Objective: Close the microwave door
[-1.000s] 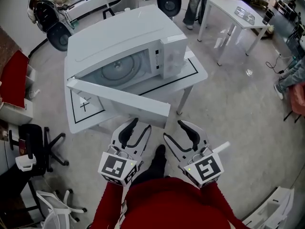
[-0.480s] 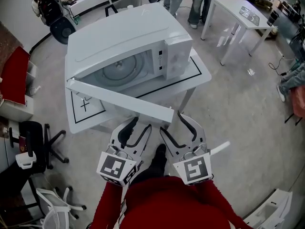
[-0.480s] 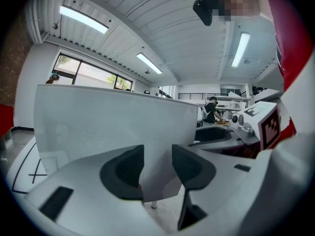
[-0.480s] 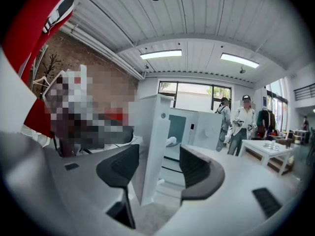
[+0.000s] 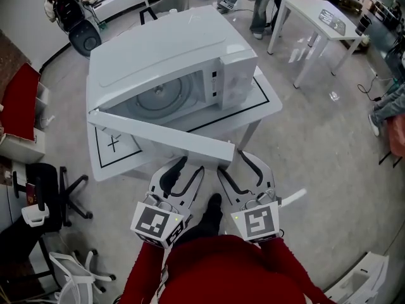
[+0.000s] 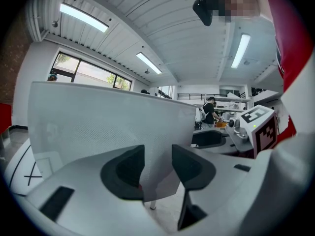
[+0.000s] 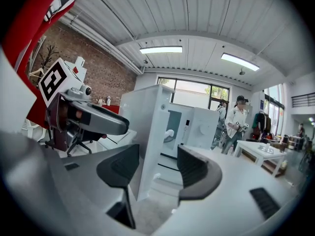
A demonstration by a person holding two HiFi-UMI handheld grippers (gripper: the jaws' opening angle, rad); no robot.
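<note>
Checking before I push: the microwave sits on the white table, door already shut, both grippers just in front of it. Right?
Not quite. The door is open, swung out toward the grippers, as the head view shows. The rest holds: the microwave sits on the white table, and the left gripper and right gripper are just in front.

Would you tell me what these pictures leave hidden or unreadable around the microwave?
1. Cavity: left gripper view, blocked by the open door.
2. Panel markings: head view, too small.
3. Table front edge: head view, partly under the door.
4. Right gripper touching the door or not: head view, too close to tell.
</note>
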